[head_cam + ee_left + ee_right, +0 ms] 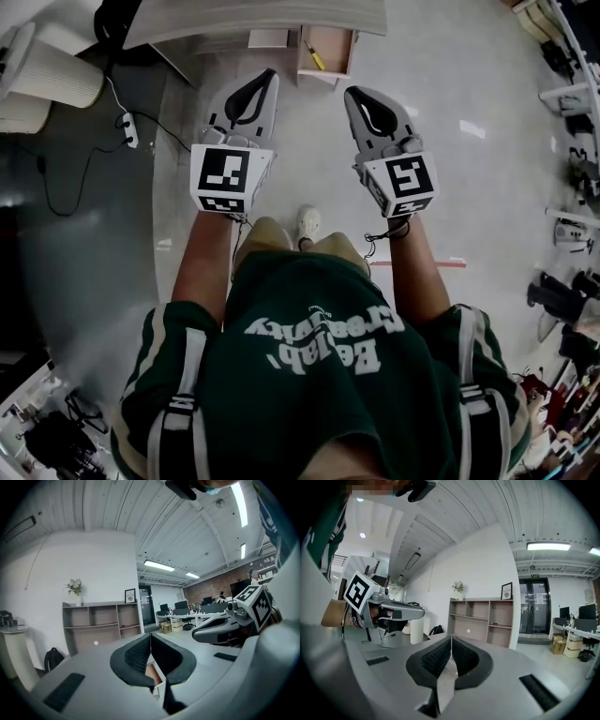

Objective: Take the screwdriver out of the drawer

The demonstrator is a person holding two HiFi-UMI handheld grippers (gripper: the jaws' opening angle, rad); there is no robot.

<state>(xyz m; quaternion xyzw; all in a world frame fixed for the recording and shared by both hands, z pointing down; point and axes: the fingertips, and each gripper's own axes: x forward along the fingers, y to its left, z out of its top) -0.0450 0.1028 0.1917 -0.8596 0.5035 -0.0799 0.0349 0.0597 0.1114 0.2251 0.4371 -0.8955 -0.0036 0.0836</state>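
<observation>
Though upside down, white shirt lettering (323, 339), perhaps "Creativity".

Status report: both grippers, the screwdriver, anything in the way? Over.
Left gripper shut, empty. Right gripper shut, empty. Screwdriver lies in the open drawer ahead, untouched. No obstacle seen before drawer.

**Left hand-held gripper shut, drawer glimpsed below the jaws**

The left hand-held gripper (150, 639) points about level into an office room, black ribbed pads (136, 658) pressed together, nothing between them. Under the jaws a sliver of the open drawer (153, 673) shows, brownish inside. The right hand-held gripper (197, 636) is at right, side on, its marker cube (255, 604) up. Behind: a shelf unit (103, 625) with a plant (74, 587) and a framed picture (130, 595) on top, and a dark bag (54, 658) on the floor beside it. Far back are desks (187, 616), with lit ceiling lights (159, 566).
</observation>
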